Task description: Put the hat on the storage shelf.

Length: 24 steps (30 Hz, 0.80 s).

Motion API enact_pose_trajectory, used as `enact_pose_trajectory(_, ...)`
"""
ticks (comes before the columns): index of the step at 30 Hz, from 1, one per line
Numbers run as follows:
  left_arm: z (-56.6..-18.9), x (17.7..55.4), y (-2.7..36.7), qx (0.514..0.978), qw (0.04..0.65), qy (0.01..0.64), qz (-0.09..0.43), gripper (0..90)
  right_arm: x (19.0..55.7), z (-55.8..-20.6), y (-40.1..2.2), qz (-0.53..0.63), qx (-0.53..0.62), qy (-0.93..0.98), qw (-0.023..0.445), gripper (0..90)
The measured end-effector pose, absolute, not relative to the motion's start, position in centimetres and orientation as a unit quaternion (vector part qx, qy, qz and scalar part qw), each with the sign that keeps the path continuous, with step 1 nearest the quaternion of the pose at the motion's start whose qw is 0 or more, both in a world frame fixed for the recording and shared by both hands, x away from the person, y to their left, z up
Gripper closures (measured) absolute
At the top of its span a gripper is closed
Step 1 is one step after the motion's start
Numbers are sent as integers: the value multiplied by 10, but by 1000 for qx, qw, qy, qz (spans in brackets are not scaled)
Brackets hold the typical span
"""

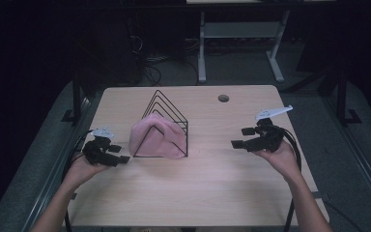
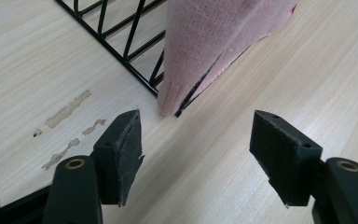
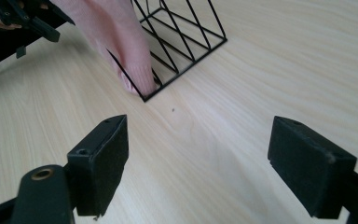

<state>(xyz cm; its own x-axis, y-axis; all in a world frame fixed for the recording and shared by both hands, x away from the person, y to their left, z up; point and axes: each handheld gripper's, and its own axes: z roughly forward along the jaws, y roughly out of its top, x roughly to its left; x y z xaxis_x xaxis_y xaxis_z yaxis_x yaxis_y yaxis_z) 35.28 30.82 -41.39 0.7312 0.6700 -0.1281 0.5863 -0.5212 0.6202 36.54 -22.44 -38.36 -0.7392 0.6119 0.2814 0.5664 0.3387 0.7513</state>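
Observation:
A pink cloth (image 1: 152,137) hangs over the front of a black wire rack (image 1: 166,104) of triangular frames near the middle of the table. In the left gripper view the cloth's lower corner (image 2: 214,37) reaches the table beside the rack's base (image 2: 121,46). My left gripper (image 1: 121,153) rests just left of the cloth, open, with nothing between its pads (image 2: 196,149). My right gripper (image 1: 239,137) is held to the right of the rack, open and empty (image 3: 198,163), facing the cloth (image 3: 116,37) and the rack (image 3: 186,32).
The light wooden table (image 1: 207,193) has a round cable hole (image 1: 223,98) at the back right. Pale smears (image 2: 67,109) mark the wood near my left gripper. Behind the table stands a white desk frame (image 1: 203,48) on a dark floor.

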Motion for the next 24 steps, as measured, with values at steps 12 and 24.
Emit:
enact_pose_trajectory(12, -417, 341, 308, 864, 338, 366, 68, 278, 334, -410, -259, 450, 396, 800, 31, 198)
enact_pose_trajectory(24, -419, 327, 312, 862, 338, 369, 78, 267, 314, -427, -275, 444, 412, 795, 29, 194)
